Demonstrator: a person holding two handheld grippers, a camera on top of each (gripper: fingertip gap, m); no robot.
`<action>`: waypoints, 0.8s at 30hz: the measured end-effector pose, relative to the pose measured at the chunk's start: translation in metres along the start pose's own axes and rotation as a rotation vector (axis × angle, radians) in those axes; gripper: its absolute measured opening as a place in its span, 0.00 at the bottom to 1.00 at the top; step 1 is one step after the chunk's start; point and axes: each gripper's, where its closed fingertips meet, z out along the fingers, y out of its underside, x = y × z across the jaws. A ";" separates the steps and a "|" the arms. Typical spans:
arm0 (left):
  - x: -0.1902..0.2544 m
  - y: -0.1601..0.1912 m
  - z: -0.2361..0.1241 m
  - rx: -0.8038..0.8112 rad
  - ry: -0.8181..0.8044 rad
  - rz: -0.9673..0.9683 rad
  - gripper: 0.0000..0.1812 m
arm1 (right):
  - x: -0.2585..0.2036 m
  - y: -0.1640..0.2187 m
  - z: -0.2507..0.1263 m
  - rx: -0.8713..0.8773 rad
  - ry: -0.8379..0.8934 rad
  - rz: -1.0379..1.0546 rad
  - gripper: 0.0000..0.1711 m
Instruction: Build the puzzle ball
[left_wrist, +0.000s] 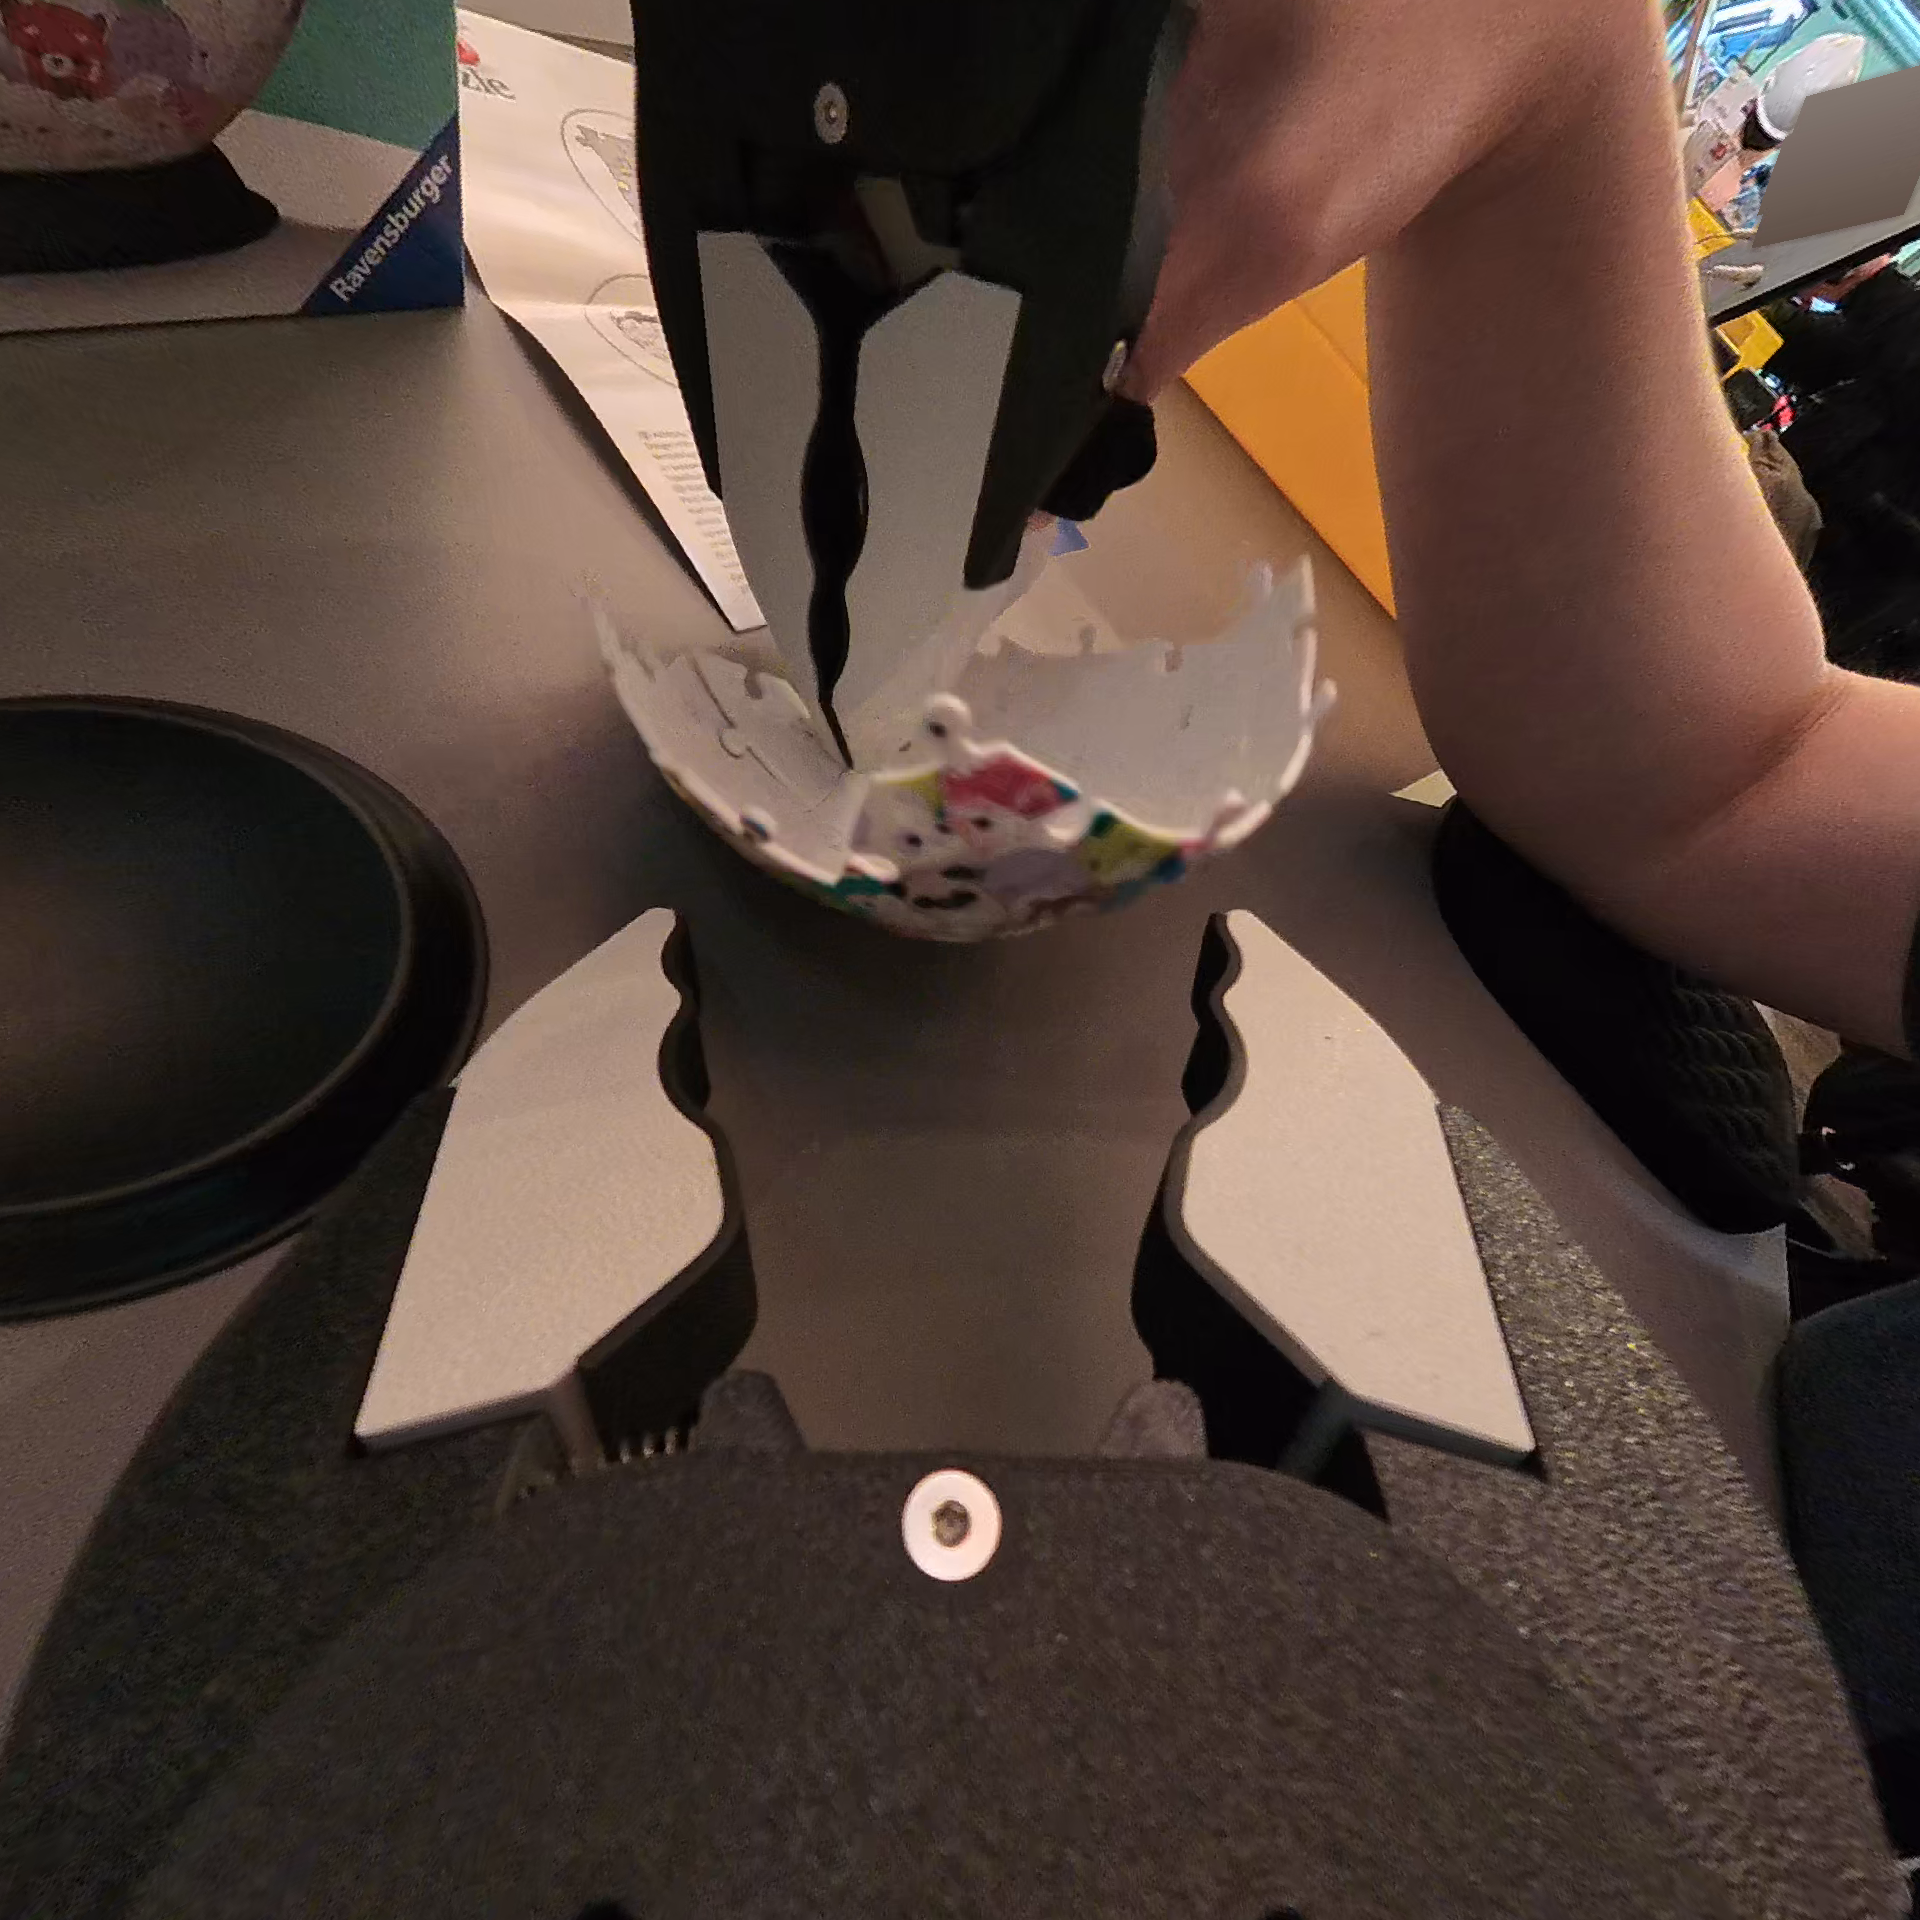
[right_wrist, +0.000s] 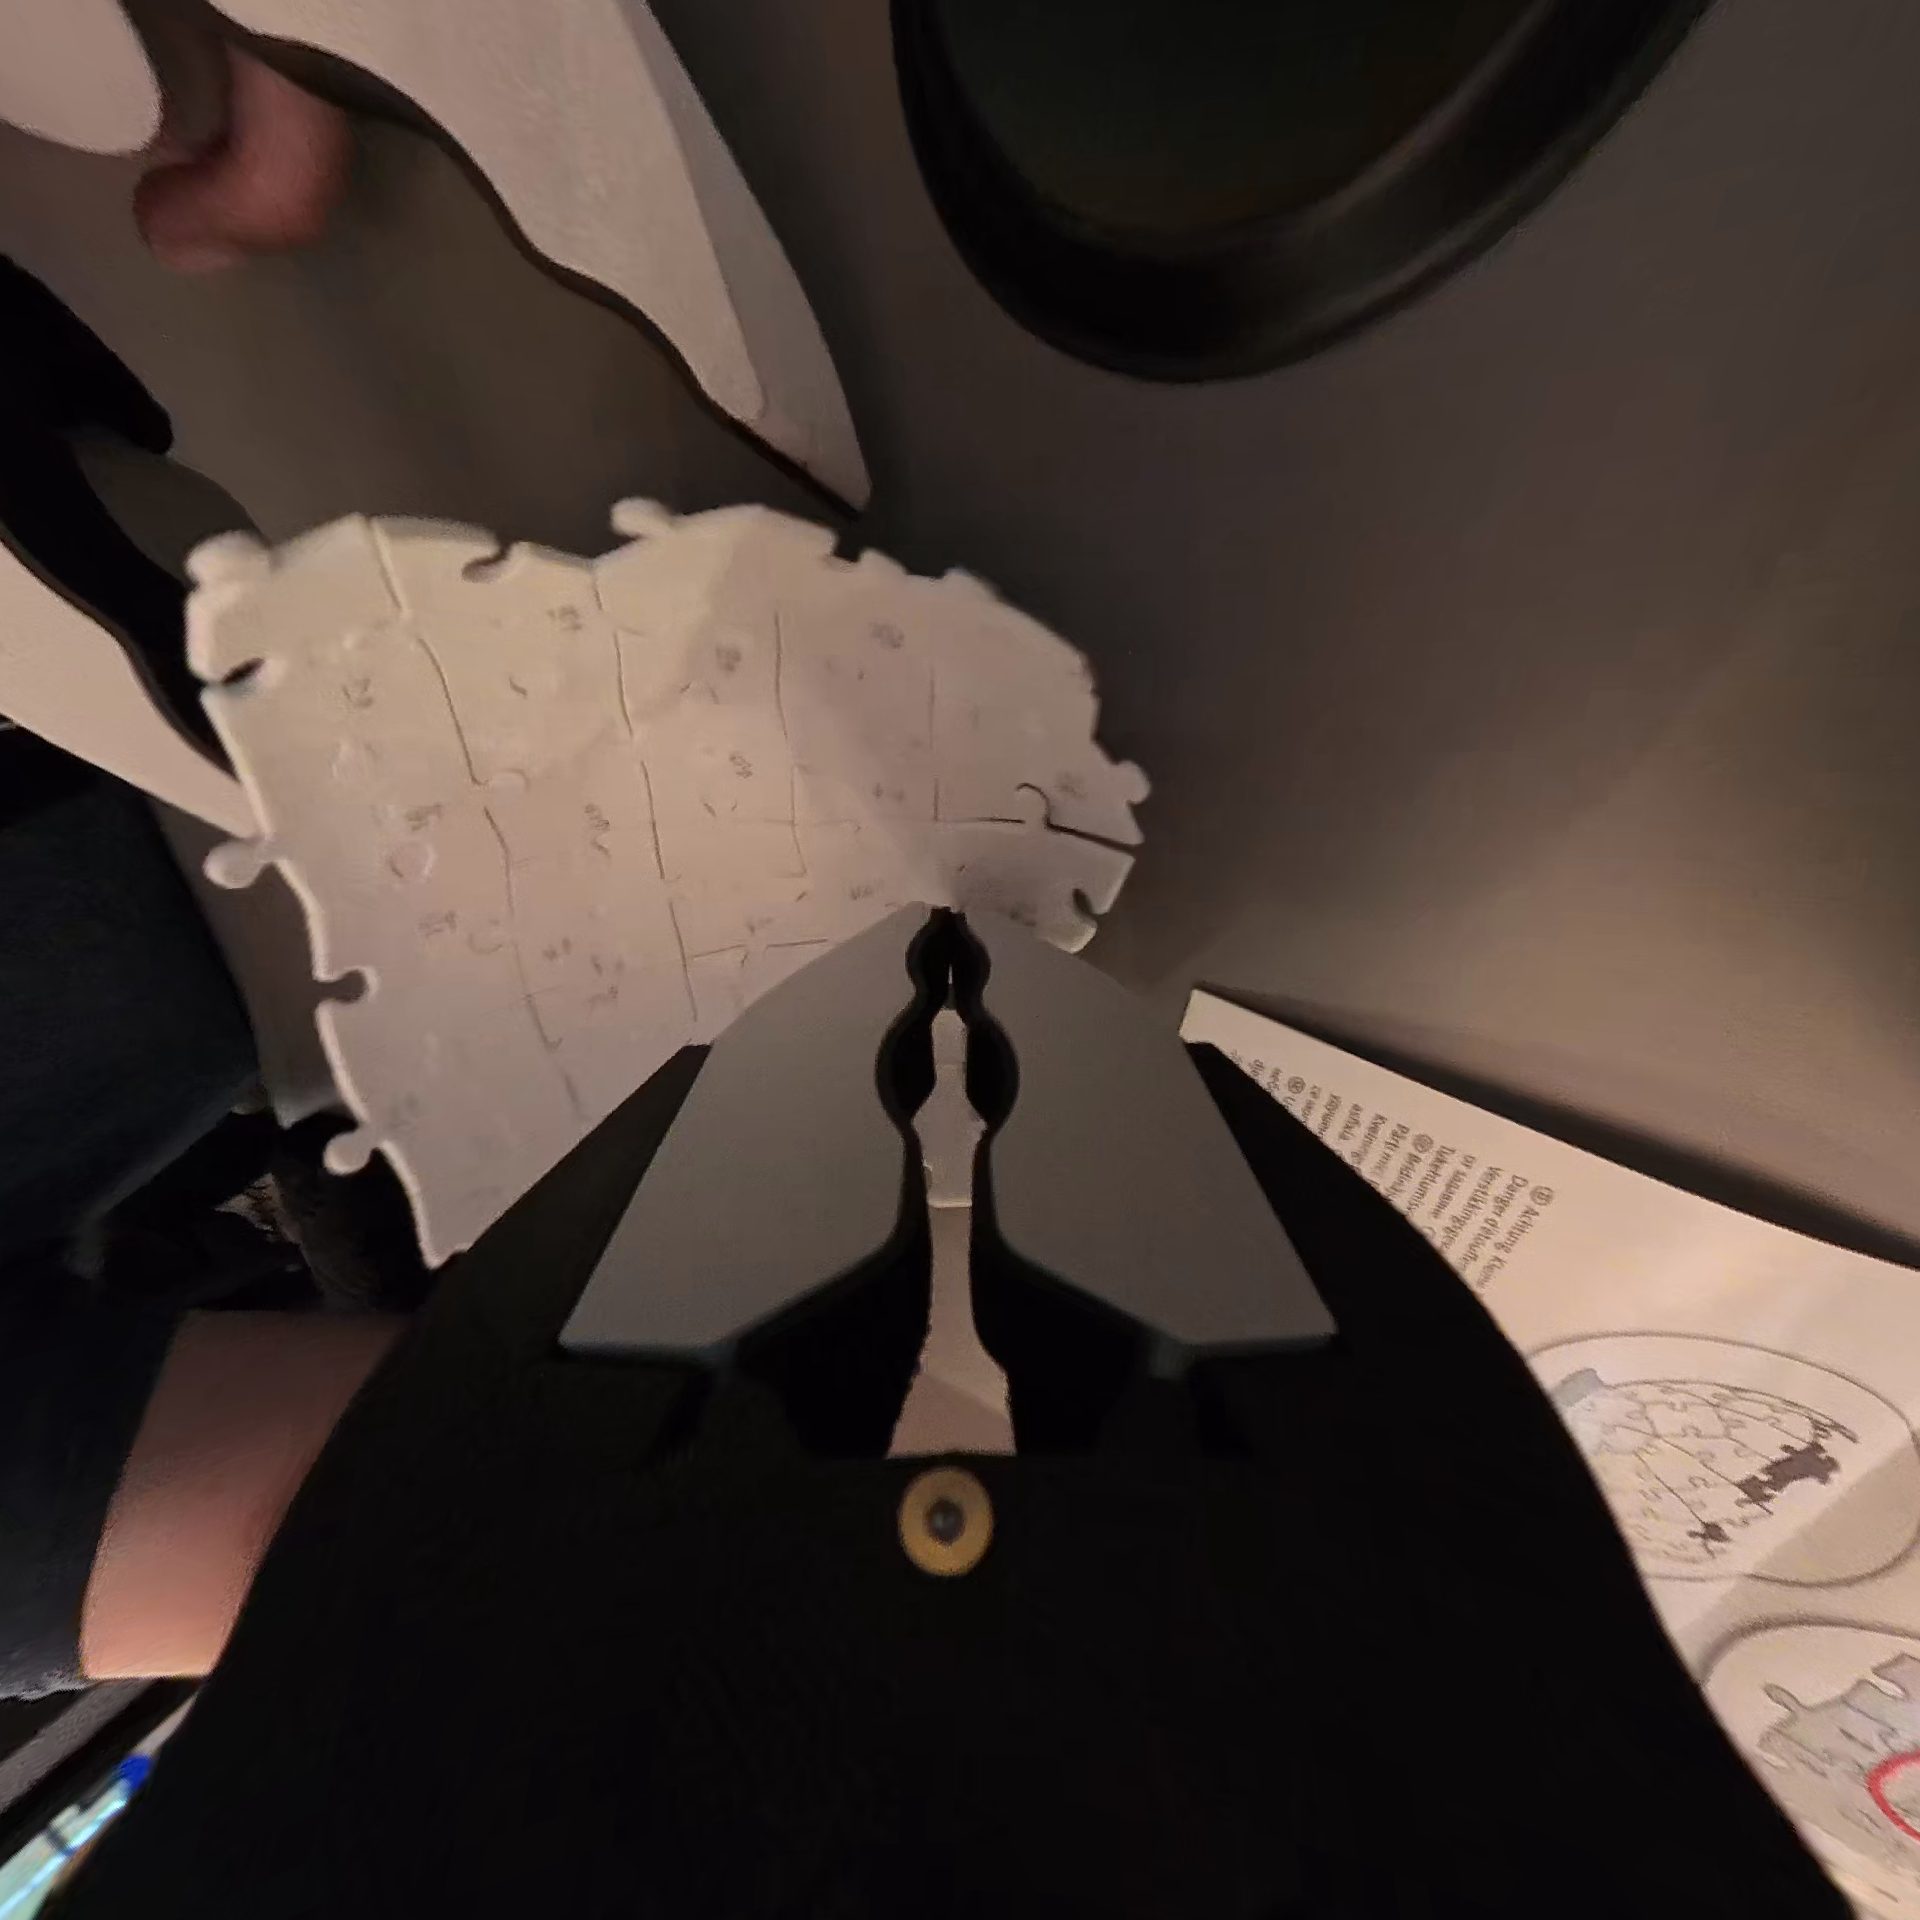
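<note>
The half-built puzzle ball (left_wrist: 1039, 852) sits on the dark table as an open bowl, white inside and with colourful cartoon prints outside. My left gripper (left_wrist: 945, 925) is open and empty, just in front of the bowl and low over the table. My right gripper (left_wrist: 842, 753) comes down from above, shut, with its tips touching the bowl's inner wall at a seam. In the right wrist view the shut right gripper (right_wrist: 948, 920) meets the white inside of the shell (right_wrist: 623, 779). White shows through the gap between its fingers. The left gripper's fingers (right_wrist: 665, 260) flank the shell.
A black ring stand (left_wrist: 208, 987) lies left of the bowl and also shows in the right wrist view (right_wrist: 1247, 156). An instruction sheet (left_wrist: 561, 260) and the puzzle box (left_wrist: 343, 187) lie behind. A yellow box (left_wrist: 1309, 416) and a person's forearm (left_wrist: 1558, 520) are on the right. The gap from one gripper's tips to the other's is roughly 7 cm.
</note>
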 end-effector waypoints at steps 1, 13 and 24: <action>0.000 0.000 0.000 0.000 0.001 0.000 0.50 | 0.000 0.000 0.000 0.009 -0.015 0.015 0.00; 0.004 -0.008 0.001 0.036 0.058 -0.010 0.54 | -0.010 0.001 0.004 0.036 -0.130 0.080 0.01; 0.017 -0.015 -0.005 0.082 0.172 0.008 0.53 | -0.020 0.004 0.000 0.008 -0.155 0.020 0.00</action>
